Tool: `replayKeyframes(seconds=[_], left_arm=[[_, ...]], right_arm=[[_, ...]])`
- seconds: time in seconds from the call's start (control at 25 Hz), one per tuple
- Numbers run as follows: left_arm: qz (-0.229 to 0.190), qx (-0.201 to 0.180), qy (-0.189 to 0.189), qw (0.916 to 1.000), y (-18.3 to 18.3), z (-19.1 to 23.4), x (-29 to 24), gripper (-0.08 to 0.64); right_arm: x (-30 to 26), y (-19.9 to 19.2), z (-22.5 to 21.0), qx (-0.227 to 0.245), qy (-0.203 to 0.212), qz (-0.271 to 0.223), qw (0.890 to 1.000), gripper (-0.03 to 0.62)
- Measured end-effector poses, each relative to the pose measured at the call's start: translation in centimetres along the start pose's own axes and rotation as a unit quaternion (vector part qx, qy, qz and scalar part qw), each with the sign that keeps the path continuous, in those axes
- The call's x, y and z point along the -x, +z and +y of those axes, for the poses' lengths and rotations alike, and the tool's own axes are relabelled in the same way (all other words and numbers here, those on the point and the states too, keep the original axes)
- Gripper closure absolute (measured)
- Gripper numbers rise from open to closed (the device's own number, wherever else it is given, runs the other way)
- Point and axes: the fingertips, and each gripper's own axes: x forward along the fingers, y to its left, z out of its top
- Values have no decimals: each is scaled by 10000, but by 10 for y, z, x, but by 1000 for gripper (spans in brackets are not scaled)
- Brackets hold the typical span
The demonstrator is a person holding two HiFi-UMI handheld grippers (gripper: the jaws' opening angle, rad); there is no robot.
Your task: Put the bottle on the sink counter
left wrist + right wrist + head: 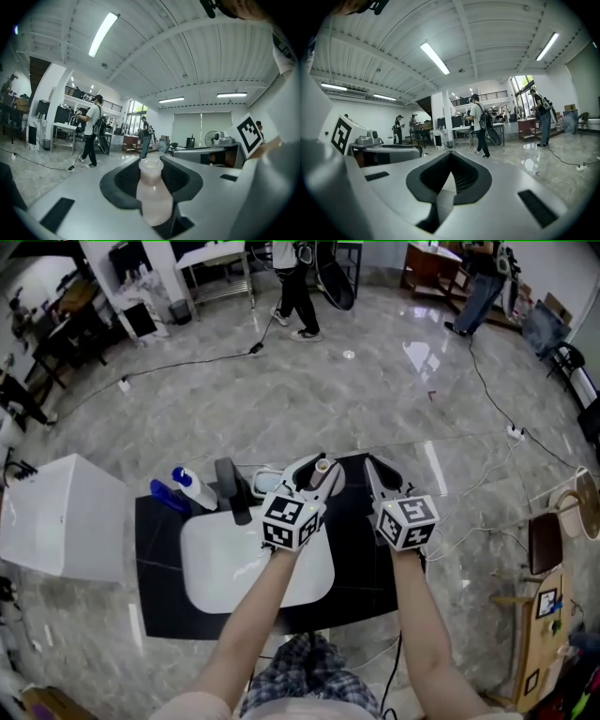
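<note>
Large open workshop hall, not a home. Beneath left tongs (320,472) and right tongs (375,468): free-standing sink counter (155,559) on polished stone floor (375,381). Ahead of tongs: loose cables (187,364), work tables (214,257), standing people (295,287). Overhead: ribbed ceiling (187,47), tube lights (104,33), railed mezzanine (487,97).
</note>
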Motion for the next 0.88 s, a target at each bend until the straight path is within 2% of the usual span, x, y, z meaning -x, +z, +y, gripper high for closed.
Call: replayKeyframes(seconds=[0.2,0.44,0.68,0.88], left_arm=[[94,-76,70,9999,-31,11,-33,416],[388,-47,60,9992,-88,18,-59,416],[692,5,112,9975,-127,25,-74,416],[826,-59,181,9964,-130,25,-83,416]], right_arm=[[-30,-33,-25,-161,-97,74,9998,578],[-50,-90,-47,-316,-402,273,9983,578],[-50,-119,-59,-340,-474,497,9971,578],[-39,-117,-65,-312,-441,574,9969,578]])
